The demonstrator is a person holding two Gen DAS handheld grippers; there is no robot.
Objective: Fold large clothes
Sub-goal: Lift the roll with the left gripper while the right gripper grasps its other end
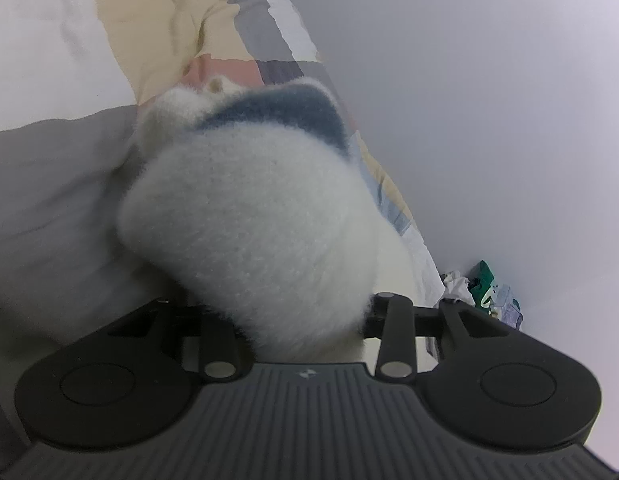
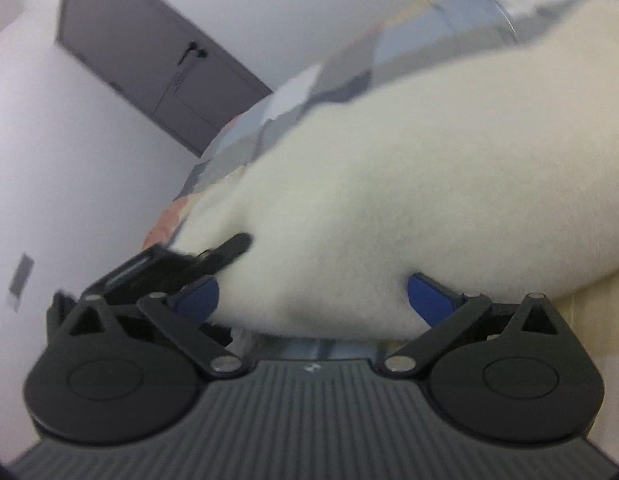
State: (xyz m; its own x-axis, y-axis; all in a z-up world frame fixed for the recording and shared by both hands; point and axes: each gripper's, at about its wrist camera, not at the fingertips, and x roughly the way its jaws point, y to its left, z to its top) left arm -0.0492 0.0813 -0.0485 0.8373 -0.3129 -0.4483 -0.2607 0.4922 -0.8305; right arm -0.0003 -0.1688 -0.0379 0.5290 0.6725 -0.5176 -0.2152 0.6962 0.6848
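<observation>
A fluffy white garment [image 1: 249, 216] with a dark blue-grey band lies bunched on the bed. It rises in a thick roll from between the jaws of my left gripper [image 1: 305, 320] and hides both fingertips; the fabric narrows where they pinch it. In the right wrist view the same white garment [image 2: 409, 184] fills the middle. My right gripper [image 2: 309, 292] stands wide open, and its blue pads [image 2: 197, 296] flank a fold of the fabric without squeezing it. The black left gripper [image 2: 229, 250] shows at the left, dug into the garment's edge.
A patchwork quilt [image 1: 229, 20] and a grey sheet [image 1: 49, 200] cover the bed under the garment. A plain wall [image 1: 489, 100] runs along the bed's far side, with a small heap of clothes [image 1: 481, 288] in the corner. A grey door [image 2: 149, 60] stands beyond the bed.
</observation>
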